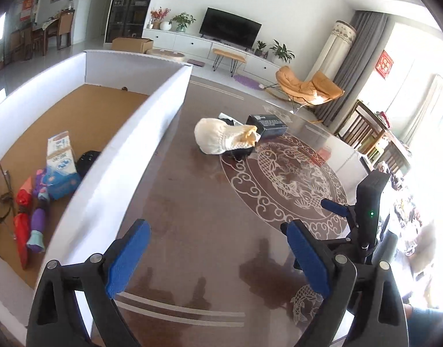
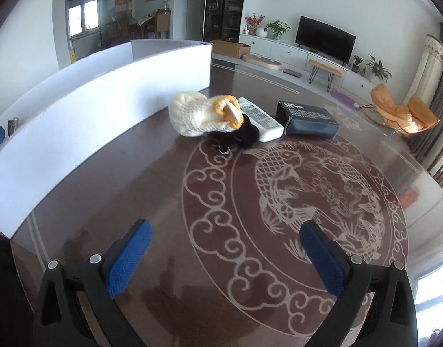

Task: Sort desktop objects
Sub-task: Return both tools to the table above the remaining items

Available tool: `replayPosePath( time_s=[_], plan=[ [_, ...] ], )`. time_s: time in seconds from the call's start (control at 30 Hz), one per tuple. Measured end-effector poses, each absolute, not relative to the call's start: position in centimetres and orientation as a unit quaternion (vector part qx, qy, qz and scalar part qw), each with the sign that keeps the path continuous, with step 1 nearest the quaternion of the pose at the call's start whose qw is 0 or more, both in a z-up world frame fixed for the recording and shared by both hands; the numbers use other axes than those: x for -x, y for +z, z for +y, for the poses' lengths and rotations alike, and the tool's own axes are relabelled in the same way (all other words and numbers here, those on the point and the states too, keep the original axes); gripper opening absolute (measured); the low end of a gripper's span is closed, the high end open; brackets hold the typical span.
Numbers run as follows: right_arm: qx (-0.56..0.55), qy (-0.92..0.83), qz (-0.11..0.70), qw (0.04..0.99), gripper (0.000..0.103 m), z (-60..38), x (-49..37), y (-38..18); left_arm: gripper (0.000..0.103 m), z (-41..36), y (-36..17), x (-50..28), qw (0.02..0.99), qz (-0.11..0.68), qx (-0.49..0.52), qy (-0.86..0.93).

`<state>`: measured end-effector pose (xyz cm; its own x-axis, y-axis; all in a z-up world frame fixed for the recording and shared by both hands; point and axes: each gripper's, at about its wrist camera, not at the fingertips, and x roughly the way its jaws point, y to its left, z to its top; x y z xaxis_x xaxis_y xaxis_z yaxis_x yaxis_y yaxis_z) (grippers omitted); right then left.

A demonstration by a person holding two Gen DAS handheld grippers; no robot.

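Both claws, left claw (image 1: 215,257) and right claw (image 2: 225,256), hang released over the tabletop (image 2: 175,260); ahead, beside the white box (image 2: 105,110), the soft, light knitted glove (image 2: 202,114) suits a mid-body pinch.

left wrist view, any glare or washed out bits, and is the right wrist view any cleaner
Left wrist view: the right edge by the window is blown out white, hiding detail there, and the white box wall bows from fisheye distortion. Right wrist view: more even light, with only mild sheen on the glossy table; the knitted sock and remote read sharp.
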<state>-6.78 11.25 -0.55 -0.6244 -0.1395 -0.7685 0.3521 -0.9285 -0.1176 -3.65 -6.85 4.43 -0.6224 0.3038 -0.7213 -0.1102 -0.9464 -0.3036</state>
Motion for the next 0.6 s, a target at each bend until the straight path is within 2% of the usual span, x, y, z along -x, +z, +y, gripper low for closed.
replayPosePath(
  time_s=[0.23,0.4,0.6],
  plan=[
    [-0.438,-0.891,0.077,0.095,0.102,17.7,6.5,-2.9,0.097,-1.4,-1.0,7.1,0.098,-0.078,0.460,0.879],
    [-0.452,-0.888,0.043,0.077,0.103,19.0,7.1,-3.3,0.096,-0.8,-2.9,8.7,0.076,-0.056,0.460,0.883],
    [-0.457,-0.886,0.043,0.070,0.103,18.7,6.9,-3.5,0.097,-0.2,-3.2,8.4,0.067,-0.021,0.443,0.894]
  ],
)
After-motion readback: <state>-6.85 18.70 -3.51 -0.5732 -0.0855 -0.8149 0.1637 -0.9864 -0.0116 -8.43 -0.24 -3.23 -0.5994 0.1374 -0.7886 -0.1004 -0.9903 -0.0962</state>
